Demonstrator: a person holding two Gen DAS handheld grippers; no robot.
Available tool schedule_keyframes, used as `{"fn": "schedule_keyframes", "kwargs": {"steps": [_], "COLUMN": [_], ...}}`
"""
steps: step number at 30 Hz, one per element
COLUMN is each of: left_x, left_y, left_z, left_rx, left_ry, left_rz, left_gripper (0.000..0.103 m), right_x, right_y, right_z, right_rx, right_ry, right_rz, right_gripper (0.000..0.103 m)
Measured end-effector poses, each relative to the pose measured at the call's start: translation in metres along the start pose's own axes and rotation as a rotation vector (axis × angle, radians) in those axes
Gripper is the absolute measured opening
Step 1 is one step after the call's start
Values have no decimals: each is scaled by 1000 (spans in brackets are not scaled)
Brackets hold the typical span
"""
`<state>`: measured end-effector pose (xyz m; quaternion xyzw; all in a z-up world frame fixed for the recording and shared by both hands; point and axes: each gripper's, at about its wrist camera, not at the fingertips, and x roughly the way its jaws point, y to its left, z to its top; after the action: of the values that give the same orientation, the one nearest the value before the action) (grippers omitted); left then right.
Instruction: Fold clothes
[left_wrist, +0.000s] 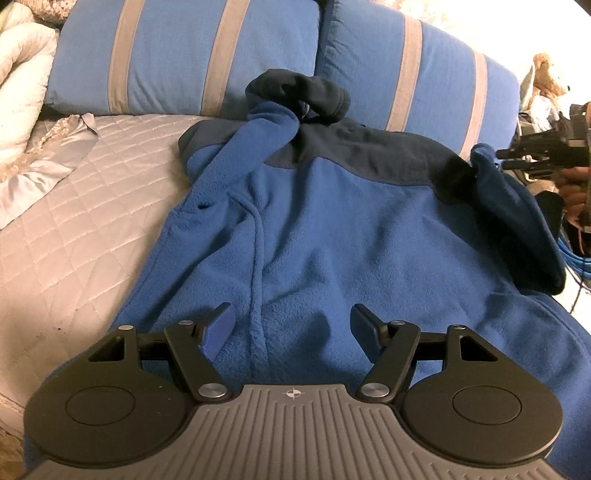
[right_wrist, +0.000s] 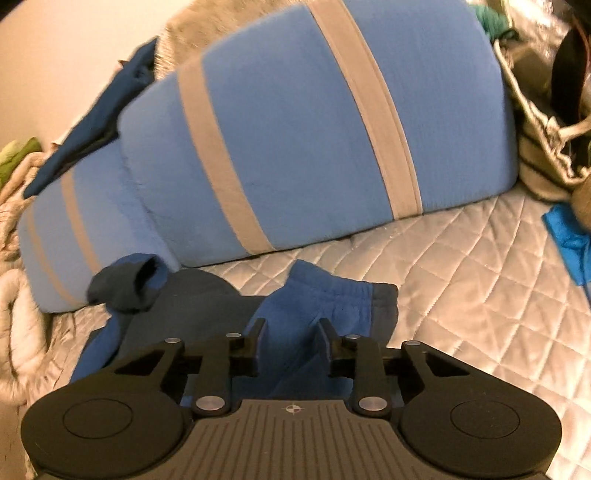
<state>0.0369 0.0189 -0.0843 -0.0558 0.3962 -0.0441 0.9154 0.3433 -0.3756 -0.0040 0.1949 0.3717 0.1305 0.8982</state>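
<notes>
A blue fleece jacket (left_wrist: 332, 236) with navy shoulders and a navy hood (left_wrist: 299, 94) lies back-up on the quilted bed (left_wrist: 74, 236). Its left sleeve is folded over the body. My left gripper (left_wrist: 291, 317) hovers open and empty over the jacket's lower back. In the left wrist view the right gripper (left_wrist: 517, 158) is at the jacket's right sleeve. In the right wrist view my right gripper (right_wrist: 291, 332) has the blue sleeve cuff (right_wrist: 325, 295) bunched between its partly closed fingers, held a little off the bed (right_wrist: 461, 266).
Two blue pillows with grey stripes (left_wrist: 184, 55) (right_wrist: 314, 129) lean at the head of the bed. White bedding (left_wrist: 22, 74) is piled at the left. A bag and clutter (right_wrist: 546, 110) sit at the right, with a bright blue cloth (right_wrist: 569, 236) nearby.
</notes>
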Motion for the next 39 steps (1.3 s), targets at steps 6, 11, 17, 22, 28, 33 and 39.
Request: {"fn": "schedule_keyframes", "kwargs": {"steps": [6, 11, 17, 22, 28, 33, 39], "left_x": [1, 1, 1, 1, 1, 0, 0], "left_y": [1, 1, 0, 0, -1, -1, -2], "left_z": [0, 1, 2, 2, 2, 2, 2], "left_rx": [-2, -2, 2, 2, 4, 5, 15], "left_ry": [4, 5, 8, 9, 6, 4, 8], "left_rz": [-5, -5, -3, -2, 4, 3, 10], "left_gripper": [68, 68, 68, 68, 68, 68, 68], "right_x": [31, 37, -3, -82, -234, -285, -267], "right_y": [-8, -11, -11, -13, -43, -126, -246], "right_z": [5, 11, 48, 110, 147, 97, -19], "right_rx": [27, 39, 5, -47, -57, 3, 253], "right_ry": [39, 46, -84, -299, -657, -668, -503], "right_rz": [-44, -29, -82, -170, -192, -343, -588], "right_gripper": [31, 10, 8, 7, 7, 7, 7]}}
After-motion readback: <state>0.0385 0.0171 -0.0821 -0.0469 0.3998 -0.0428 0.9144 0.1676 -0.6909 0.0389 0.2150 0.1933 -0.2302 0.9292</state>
